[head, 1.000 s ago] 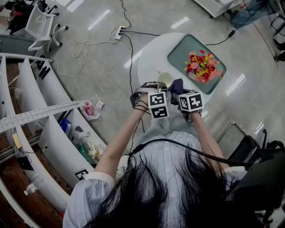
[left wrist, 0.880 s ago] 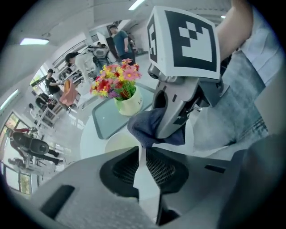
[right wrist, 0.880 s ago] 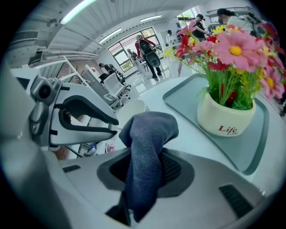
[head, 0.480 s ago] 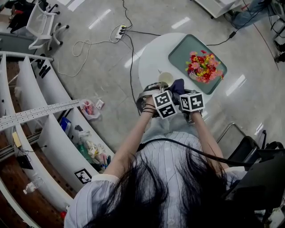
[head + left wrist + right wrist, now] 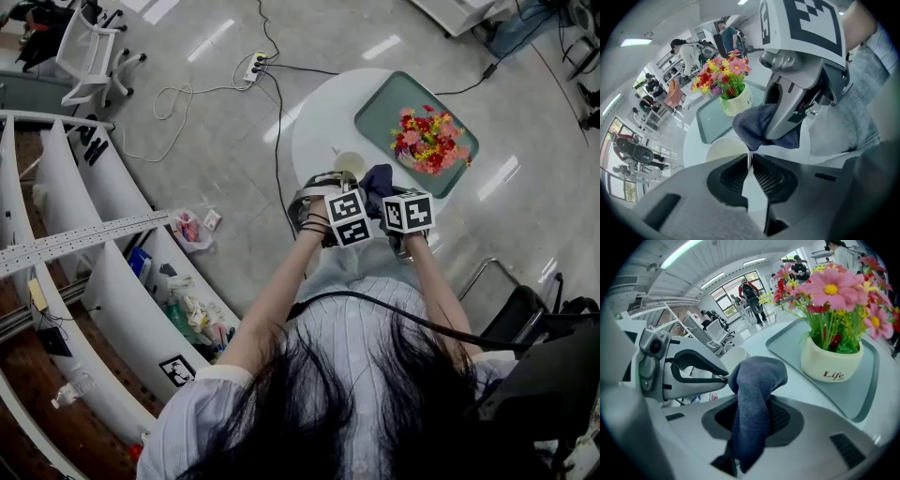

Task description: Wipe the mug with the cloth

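Pinching the mug (image 5: 724,149) by its rim at the table's (image 5: 314,122) near edge, my left claw (image 5: 750,159) is closed on it. My right claw (image 5: 750,416) clamps the cloth (image 5: 752,380), bunched beside that rim. Assessment: both grips are secured and wiping appears barely started, so most remains.

Cloth (image 5: 754,390): dark blue-grey, plain. Mug (image 5: 724,150): pale cream. Table (image 5: 314,127): white. Tray (image 5: 384,108): muted grey-green. Flowers (image 5: 832,289): pink, red and yellow, green stems. Pot (image 5: 829,366): cream, red lettering. Shirt (image 5: 356,328): pale blue, fine vertical stripes.
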A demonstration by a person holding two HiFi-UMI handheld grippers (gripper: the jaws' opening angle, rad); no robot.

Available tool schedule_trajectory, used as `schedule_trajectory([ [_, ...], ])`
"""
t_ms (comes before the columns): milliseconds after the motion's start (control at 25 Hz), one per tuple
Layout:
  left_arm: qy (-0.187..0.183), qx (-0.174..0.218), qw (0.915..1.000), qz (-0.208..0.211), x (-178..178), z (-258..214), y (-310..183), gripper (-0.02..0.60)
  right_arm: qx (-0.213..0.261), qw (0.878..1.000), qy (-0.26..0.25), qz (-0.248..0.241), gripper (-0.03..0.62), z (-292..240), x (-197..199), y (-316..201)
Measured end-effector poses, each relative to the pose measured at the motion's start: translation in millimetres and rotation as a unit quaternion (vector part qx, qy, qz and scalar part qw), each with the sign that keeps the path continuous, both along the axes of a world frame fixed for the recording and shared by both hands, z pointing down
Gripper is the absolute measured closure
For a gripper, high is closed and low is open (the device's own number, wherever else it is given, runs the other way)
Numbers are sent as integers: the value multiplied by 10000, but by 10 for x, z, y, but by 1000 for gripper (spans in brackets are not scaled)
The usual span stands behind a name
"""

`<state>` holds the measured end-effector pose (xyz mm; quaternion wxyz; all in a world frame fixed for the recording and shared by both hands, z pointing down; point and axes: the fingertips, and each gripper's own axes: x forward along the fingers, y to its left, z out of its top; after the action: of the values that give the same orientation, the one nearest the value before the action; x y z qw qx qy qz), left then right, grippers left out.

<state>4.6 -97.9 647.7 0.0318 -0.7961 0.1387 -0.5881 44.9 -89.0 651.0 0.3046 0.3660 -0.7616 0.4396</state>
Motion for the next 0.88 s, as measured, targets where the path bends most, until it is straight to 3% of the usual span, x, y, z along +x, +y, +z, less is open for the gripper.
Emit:
schedule_trajectory([
  [440, -59, -60, 9952, 976, -35, -1, 129, 548, -46, 9999, 144, 50, 470, 16, 79, 23],
  [600, -85, -71, 9894, 1449, -52, 0, 172, 548, -9, 10000, 16, -22, 470, 12, 31, 14],
  [880, -320, 37, 9721, 2324, -129, 10, 257, 548, 221, 9974, 389, -563, 470, -7, 57, -2],
])
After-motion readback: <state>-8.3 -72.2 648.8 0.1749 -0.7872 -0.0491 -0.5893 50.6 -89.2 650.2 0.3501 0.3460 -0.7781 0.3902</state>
